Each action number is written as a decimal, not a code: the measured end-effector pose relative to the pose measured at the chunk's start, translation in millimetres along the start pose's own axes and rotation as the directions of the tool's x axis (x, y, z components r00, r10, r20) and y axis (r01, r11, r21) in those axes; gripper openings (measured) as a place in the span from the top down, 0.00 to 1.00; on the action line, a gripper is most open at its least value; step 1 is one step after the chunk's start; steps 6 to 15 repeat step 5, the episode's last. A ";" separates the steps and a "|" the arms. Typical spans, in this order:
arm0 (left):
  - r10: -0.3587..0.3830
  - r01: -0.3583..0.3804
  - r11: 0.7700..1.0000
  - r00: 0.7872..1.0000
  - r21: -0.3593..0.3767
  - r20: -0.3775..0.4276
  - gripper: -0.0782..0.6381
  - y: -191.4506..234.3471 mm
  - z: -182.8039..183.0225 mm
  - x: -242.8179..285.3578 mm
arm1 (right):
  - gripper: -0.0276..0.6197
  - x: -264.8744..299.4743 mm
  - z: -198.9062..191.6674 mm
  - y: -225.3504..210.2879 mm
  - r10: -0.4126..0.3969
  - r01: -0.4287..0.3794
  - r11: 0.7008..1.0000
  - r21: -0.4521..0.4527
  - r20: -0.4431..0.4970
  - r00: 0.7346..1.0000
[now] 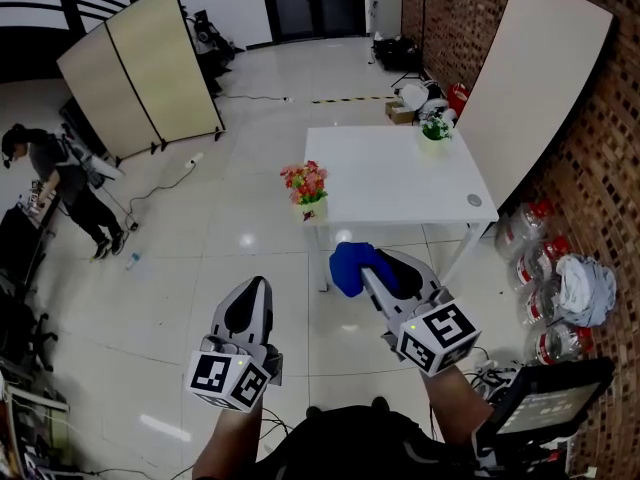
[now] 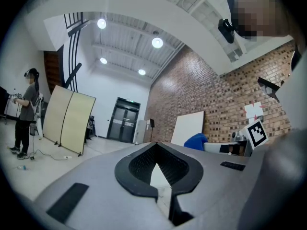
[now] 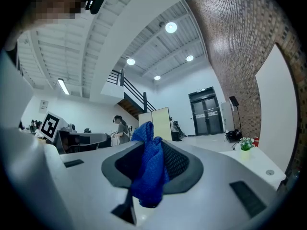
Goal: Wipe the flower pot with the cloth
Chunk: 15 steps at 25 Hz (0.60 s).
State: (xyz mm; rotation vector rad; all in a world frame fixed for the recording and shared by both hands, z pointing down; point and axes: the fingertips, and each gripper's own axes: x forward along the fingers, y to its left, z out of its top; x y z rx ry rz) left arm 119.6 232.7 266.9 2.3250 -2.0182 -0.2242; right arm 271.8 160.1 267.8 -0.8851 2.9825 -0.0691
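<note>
A pot of red flowers (image 1: pixel 306 192) stands on the near left corner of the white table (image 1: pixel 400 183). At the table's far right edge is a second small pot with white and green flowers (image 1: pixel 435 133), also seen as a small pot (image 3: pixel 246 145) in the right gripper view. My right gripper (image 1: pixel 372 268) is held in the air short of the table, shut on a blue cloth (image 1: pixel 350 268) that bunches between its jaws (image 3: pixel 148 171). My left gripper (image 1: pixel 255 288) hovers lower left over the floor, its jaws together and holding nothing.
A beige folding screen (image 1: pixel 140 68) stands at the back left and a person (image 1: pixel 60 193) by a desk at the far left. A white board (image 1: pixel 540 88) leans on the brick wall. Bags (image 1: pixel 560 278) lie right of the table, near a screen (image 1: pixel 550 403).
</note>
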 end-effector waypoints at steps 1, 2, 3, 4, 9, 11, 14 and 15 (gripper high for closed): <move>-0.004 0.003 1.000 1.000 -0.001 -0.002 0.88 -0.6 -1.2 1.1 | 0.81 0.3 -0.8 -0.9 0.000 0.000 1.000 0.001 -0.001 1.000; -0.007 0.007 1.000 1.000 -0.001 -0.005 0.89 -1.4 -2.8 2.4 | 0.81 0.1 -1.9 -2.2 -0.001 0.001 1.000 0.003 -0.002 1.000; -0.012 0.012 1.000 1.000 -0.001 -0.008 0.89 -2.4 -4.6 3.9 | 0.81 -0.6 -2.9 -4.0 -0.005 0.005 1.000 0.004 -0.003 1.000; -0.019 0.019 1.000 1.000 0.000 -0.011 0.89 -3.7 -6.4 5.6 | 0.81 -1.6 -3.9 -6.1 -0.009 0.009 1.000 0.004 -0.004 1.000; -0.026 0.026 1.000 1.000 0.002 -0.013 0.89 -4.9 -8.1 7.4 | 0.81 -2.6 -4.8 -8.4 -0.014 0.014 1.000 0.005 -0.005 1.000; -0.026 0.026 1.000 1.000 0.002 -0.013 0.89 -4.9 -8.1 7.4 | 0.81 -2.6 -4.8 -8.4 -0.014 0.014 1.000 0.005 -0.005 1.000; -0.026 0.026 1.000 1.000 0.002 -0.013 0.89 -4.9 -8.1 7.4 | 0.81 -2.6 -4.8 -8.4 -0.014 0.014 1.000 0.005 -0.005 1.000; -0.026 0.026 1.000 1.000 0.002 -0.013 0.89 -4.9 -8.1 7.4 | 0.81 -2.6 -4.8 -8.4 -0.014 0.014 1.000 0.005 -0.005 1.000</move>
